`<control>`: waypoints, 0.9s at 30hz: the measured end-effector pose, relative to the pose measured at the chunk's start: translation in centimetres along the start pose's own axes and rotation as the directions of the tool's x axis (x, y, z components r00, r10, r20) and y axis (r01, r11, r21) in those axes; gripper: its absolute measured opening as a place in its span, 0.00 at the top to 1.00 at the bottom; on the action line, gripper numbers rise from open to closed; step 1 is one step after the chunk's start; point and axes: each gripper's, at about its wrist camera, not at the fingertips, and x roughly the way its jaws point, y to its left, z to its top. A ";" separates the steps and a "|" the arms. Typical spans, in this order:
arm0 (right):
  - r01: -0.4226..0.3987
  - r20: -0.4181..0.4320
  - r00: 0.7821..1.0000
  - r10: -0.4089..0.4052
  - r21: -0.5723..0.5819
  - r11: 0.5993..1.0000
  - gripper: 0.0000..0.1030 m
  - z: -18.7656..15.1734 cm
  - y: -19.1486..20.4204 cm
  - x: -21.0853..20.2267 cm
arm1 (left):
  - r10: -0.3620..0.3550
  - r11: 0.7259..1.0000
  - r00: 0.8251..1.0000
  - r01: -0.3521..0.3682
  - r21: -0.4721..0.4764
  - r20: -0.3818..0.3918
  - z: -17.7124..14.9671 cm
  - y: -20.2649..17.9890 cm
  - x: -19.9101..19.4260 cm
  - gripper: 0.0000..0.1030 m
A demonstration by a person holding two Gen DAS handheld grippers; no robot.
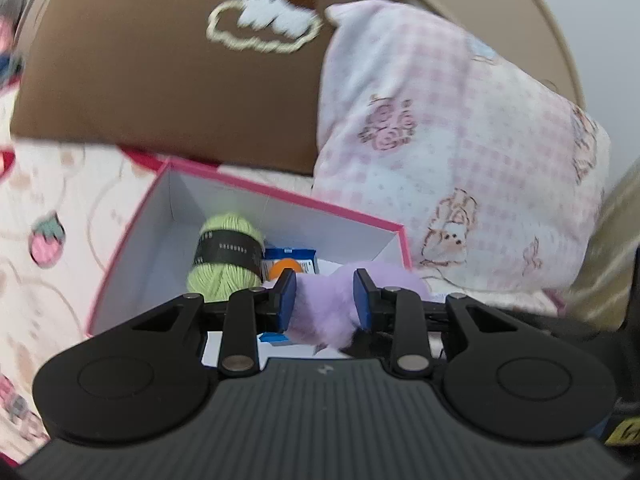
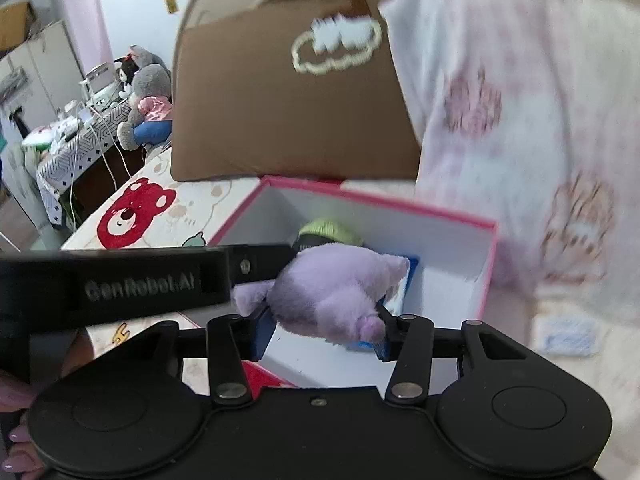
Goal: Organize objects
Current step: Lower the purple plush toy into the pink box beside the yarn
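Nearest, a purple plush toy (image 2: pixel 336 296) is gripped between the jaws of the left gripper (image 1: pixel 325 299) and flanked by those of the right gripper (image 2: pixel 320 330); whether the right jaws press it cannot be told. It is held over the pink-rimmed box (image 1: pixel 280 192), where green yarn (image 1: pixel 226 256) lies. Beyond, a brown cushion (image 1: pixel 160 80) and checked pillow (image 1: pixel 460 140) are propped.

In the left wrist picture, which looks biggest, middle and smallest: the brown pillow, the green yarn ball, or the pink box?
1. Brown pillow
2. Pink box
3. Green yarn ball

The pillow lies farther back, yet fills the most picture.
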 end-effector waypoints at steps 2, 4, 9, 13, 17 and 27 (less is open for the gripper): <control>-0.007 -0.023 1.000 0.007 0.020 1.000 0.49 -0.4 -0.6 1.2 | -0.019 0.998 1.000 0.018 -0.056 -0.009 -0.4 1.0 1.3 0.71; -0.009 -0.046 0.999 0.010 0.031 0.999 0.49 -0.8 -1.0 2.4 | -0.014 0.996 0.999 0.011 -0.086 -0.029 -0.9 1.6 2.7 0.71; -0.004 -0.071 0.997 0.006 0.021 1.000 0.49 -1.7 -1.7 4.9 | 0.005 0.999 0.998 -0.007 -0.051 -0.056 -1.9 2.1 5.4 0.72; 0.000 -0.065 0.998 0.001 0.022 1.000 0.50 -2.5 -2.1 6.5 | -0.001 0.999 0.997 -0.002 -0.039 -0.082 -2.5 3.0 7.2 0.72; -0.001 -0.037 0.999 0.001 0.005 1.000 0.50 -3.3 -2.1 7.4 | -0.001 0.999 0.995 -0.002 -0.034 -0.097 -2.6 3.6 8.1 0.72; -0.011 -0.031 0.999 0.011 0.005 1.000 0.50 -3.3 -1.9 8.8 | 0.019 1.000 0.996 -0.020 -0.006 -0.089 -2.6 3.5 8.5 0.72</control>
